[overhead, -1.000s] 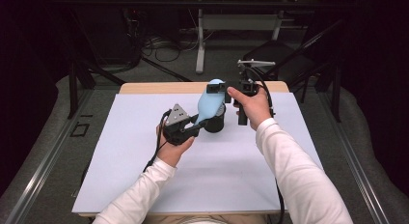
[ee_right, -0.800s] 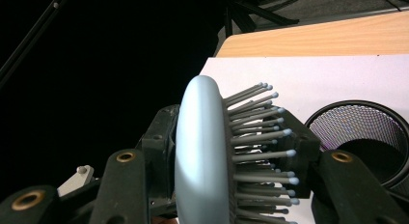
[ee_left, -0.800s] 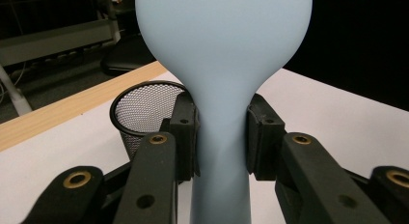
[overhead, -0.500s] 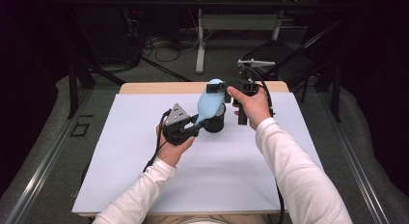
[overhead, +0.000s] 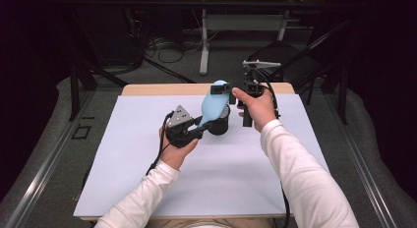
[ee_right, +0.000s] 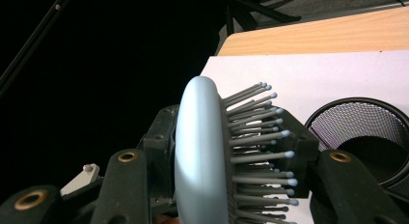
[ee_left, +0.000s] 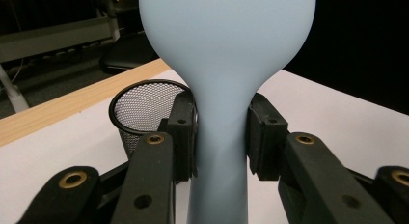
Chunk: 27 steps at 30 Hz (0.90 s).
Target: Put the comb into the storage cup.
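One white table [overhead: 123, 188] — dark room.

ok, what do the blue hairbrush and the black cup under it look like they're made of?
Hairbrush: looks like matte light-blue plastic, maybe soft-touch coated; smooth, even, glare-free surface. Its bristles seem stiff grey plastic pins with pale ball tips. Cup: black wire mesh, probably painted metal; a fine grid you can see through, under a solid rim.
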### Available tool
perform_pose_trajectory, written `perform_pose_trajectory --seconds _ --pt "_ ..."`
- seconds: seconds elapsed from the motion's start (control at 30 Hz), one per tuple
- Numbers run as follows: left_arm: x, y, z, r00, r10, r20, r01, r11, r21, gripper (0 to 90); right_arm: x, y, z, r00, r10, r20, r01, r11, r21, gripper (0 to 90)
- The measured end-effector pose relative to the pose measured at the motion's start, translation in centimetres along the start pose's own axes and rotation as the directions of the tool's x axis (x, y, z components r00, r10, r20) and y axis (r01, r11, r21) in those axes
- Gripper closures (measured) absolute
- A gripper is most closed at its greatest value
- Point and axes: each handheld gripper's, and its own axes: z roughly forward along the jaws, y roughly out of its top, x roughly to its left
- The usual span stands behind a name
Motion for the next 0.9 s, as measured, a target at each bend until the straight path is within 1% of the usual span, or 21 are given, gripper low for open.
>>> perform_pose_trajectory --seconds 0.17,0.33,0.57,0.9 --pt "-0.05 -0.05 0.08 1.0000 -0.006 0.008 0.006 1.0000 0.000 64.5 -0.07 0.06 -0.11 0.9999 -0.003 0.010 0.003 1.000 -0.008 50.1" --pt "-0.03 -0.05 0.09 0.9997 -0.020 0.012 0.020 0.9998 -0.005 59.5 -0.16 0.11 -0.22 0.9999 -0.001 0.016 0.001 1.000 -0.011 50.1" --pt "0.00 0.01 0.03 0.9996 -0.027 0.001 0.027 0.9995 -0.016 50.6 -0.34 0.18 -0.31 0.9996 -0.006 0.026 0.007 1.000 -0.012 50.2" --pt "-0.01 0.11 -0.10 0.9990 -0.042 -0.014 0.042 0.9988 -0.027 42.5 -0.55 0.32 -0.54 0.9990 -0.010 0.045 0.011 1.000 -0.019 50.3"
